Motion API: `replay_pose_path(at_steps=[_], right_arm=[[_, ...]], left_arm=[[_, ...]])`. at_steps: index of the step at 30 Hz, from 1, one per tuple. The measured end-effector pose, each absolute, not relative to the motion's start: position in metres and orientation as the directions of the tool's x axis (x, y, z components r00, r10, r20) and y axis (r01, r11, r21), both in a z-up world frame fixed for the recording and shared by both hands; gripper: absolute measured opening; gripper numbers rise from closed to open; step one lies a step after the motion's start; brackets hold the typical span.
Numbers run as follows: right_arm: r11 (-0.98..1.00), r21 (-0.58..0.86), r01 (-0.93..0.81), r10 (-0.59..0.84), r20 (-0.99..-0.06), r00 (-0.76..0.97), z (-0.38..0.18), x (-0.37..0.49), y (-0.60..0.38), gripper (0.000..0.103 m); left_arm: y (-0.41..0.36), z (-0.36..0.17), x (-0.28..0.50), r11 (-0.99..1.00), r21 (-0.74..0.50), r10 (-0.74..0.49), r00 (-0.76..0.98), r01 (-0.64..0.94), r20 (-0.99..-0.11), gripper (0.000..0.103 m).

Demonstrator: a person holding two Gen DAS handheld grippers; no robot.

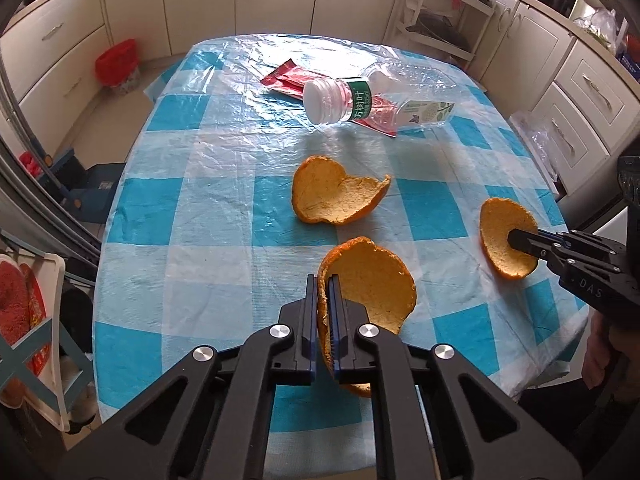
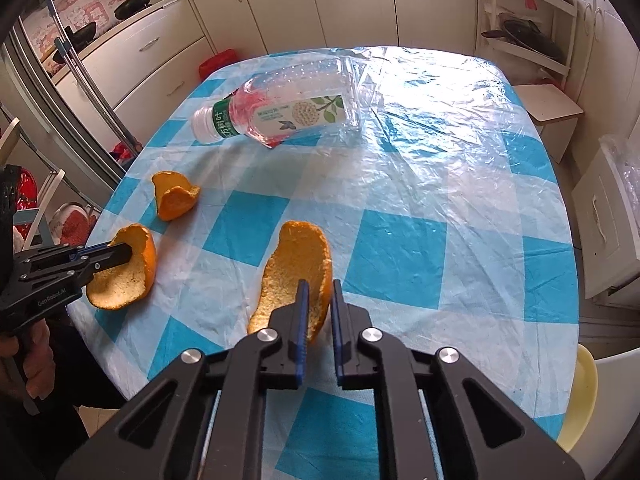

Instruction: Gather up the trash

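Observation:
Three orange peels lie on a blue-and-white checked table [image 1: 192, 216] under clear plastic. My left gripper [image 1: 324, 280] is shut on the near peel [image 1: 372, 280], its wall pinched between the pads. From the right wrist view that gripper [image 2: 126, 254] and its peel [image 2: 120, 280] are at the left. My right gripper [image 2: 320, 286] is shut on a second peel [image 2: 292, 264], one finger inside the cup; that gripper [image 1: 514, 238] and peel [image 1: 500, 224] also show at the right of the left wrist view. A third peel [image 1: 336, 200] [image 2: 174, 198] lies free.
An empty clear bottle [image 1: 360, 100] [image 2: 280, 112] lies on its side at the far end, partly over a red wrapper [image 1: 288, 76]. A red-lined bin [image 1: 118, 64] stands on the floor beyond the table. Cabinets surround the table; a stool [image 2: 556, 108] is at right.

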State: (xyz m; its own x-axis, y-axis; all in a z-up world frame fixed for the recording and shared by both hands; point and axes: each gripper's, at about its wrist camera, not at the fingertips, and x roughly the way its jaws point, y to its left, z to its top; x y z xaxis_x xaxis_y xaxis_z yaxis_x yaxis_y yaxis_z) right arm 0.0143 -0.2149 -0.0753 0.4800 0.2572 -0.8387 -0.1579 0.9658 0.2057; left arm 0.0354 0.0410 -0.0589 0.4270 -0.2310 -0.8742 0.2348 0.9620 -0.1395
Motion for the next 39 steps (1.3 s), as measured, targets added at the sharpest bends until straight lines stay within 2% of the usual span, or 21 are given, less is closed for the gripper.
replay_pose_path(at_steps=[7, 22, 23, 25, 39], right_arm=[[0.968, 0.190, -0.161, 0.246, -0.828, 0.504, -0.069, 0.005, -0.217, 0.009], [0.967, 0.210, -0.142, 0.253, -0.821, 0.511, -0.067, -0.004, -0.224, 0.010], [0.967, 0.214, -0.139, 0.255, -0.824, 0.507, -0.068, -0.003, -0.224, 0.012], [0.966, 0.220, -0.136, 0.258, -0.824, 0.505, -0.069, -0.003, -0.224, 0.024], [0.967, 0.217, -0.134, 0.255, -0.827, 0.502, -0.073, 0.000, -0.224, 0.026]], left_arm=[[0.029, -0.053, 0.026, 0.942, -0.187, -0.298, 0.437, 0.279, -0.849, 0.004], [0.019, -0.064, 0.023, 0.947, -0.150, -0.262, 0.416, 0.283, -0.871, 0.005], [0.019, -0.065, 0.023, 0.947, -0.150, -0.262, 0.415, 0.283, -0.871, 0.006], [0.018, -0.064, 0.023, 0.946, -0.150, -0.264, 0.414, 0.286, -0.871, 0.009], [0.018, -0.061, 0.025, 0.947, -0.146, -0.262, 0.427, 0.285, -0.865, 0.023]])
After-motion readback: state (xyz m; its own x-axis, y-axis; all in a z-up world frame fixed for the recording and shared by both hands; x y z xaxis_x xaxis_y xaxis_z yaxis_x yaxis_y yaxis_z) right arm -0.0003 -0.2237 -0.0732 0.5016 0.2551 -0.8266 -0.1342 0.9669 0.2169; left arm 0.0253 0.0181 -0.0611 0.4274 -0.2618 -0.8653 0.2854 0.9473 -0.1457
